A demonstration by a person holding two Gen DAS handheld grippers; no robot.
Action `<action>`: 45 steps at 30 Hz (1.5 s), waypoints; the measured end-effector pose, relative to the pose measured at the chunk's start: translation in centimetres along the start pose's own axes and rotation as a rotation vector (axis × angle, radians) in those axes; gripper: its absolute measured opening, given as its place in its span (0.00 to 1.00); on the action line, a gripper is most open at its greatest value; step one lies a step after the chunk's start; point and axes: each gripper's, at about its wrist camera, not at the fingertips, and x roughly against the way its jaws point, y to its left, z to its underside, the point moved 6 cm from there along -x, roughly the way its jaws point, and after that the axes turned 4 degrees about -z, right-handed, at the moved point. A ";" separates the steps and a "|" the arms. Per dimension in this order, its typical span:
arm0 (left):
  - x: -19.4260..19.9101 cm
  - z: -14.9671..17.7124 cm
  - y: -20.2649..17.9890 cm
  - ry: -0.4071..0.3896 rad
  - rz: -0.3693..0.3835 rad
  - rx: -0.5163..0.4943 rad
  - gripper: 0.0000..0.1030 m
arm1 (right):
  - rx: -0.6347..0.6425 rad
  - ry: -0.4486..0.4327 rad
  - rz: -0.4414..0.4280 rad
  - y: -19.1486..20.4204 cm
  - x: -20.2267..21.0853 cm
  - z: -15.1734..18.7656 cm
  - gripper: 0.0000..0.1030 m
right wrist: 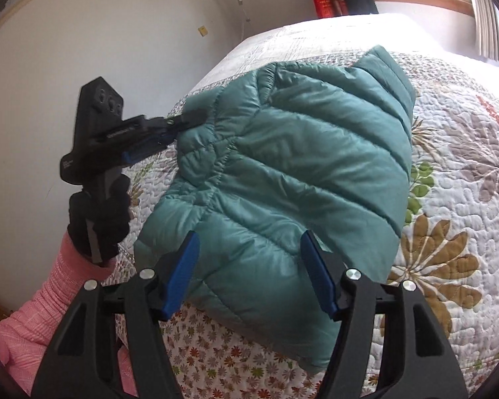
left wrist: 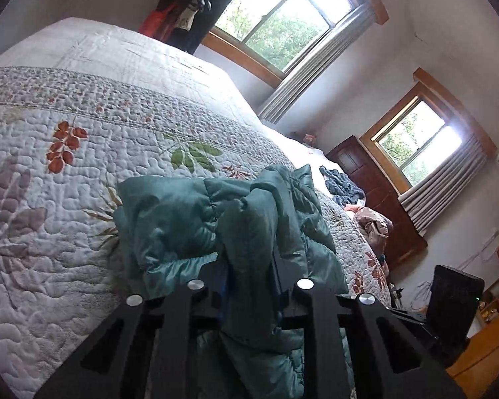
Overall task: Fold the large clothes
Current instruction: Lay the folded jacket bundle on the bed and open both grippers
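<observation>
One teal puffer jacket (right wrist: 282,153) on quilt (right wrist: 455,179), left hand-held gripper (right wrist: 179,126) pinching it

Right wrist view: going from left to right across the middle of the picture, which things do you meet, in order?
Pink sleeve → black-gloved hand → left claw shut on the teal puffer jacket → floral quilt.

There's the teal quilted puffer jacket (right wrist: 282,153), folded into a plump bundle on the bed, stitched channels running across its top, one bunched corner lifted at the left, the lower edge overhanging slightly.
</observation>
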 end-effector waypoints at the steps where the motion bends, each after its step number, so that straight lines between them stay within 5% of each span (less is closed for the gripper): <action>1: 0.4 0.2 0.6 0.004 0.006 0.010 0.17 | 0.000 0.006 -0.001 0.0 -0.3 0.1 0.61; 9: -2.8 2.6 6.1 0.127 0.028 0.147 0.19 | 0.025 0.037 -0.003 1.5 -1.9 0.1 0.60; 17: -2.8 2.4 5.5 0.132 -0.005 0.091 0.24 | 0.120 0.066 -0.051 6.5 -2.7 -1.3 0.55; 26: -3.8 2.9 6.5 0.153 -0.013 0.073 0.35 | 0.139 0.195 -0.033 7.2 -7.4 2.6 0.53; 39: -4.1 3.5 6.8 0.138 -0.072 0.094 0.40 | 0.128 0.138 -0.021 7.0 -7.4 3.5 0.52; 42: -2.2 3.3 5.9 0.102 -0.144 0.076 0.53 | 0.107 0.079 -0.014 7.1 -4.8 3.2 0.61; 45: 0.3 3.4 4.4 0.052 -0.216 0.024 0.69 | 0.099 -0.003 0.094 6.4 -1.9 2.9 0.77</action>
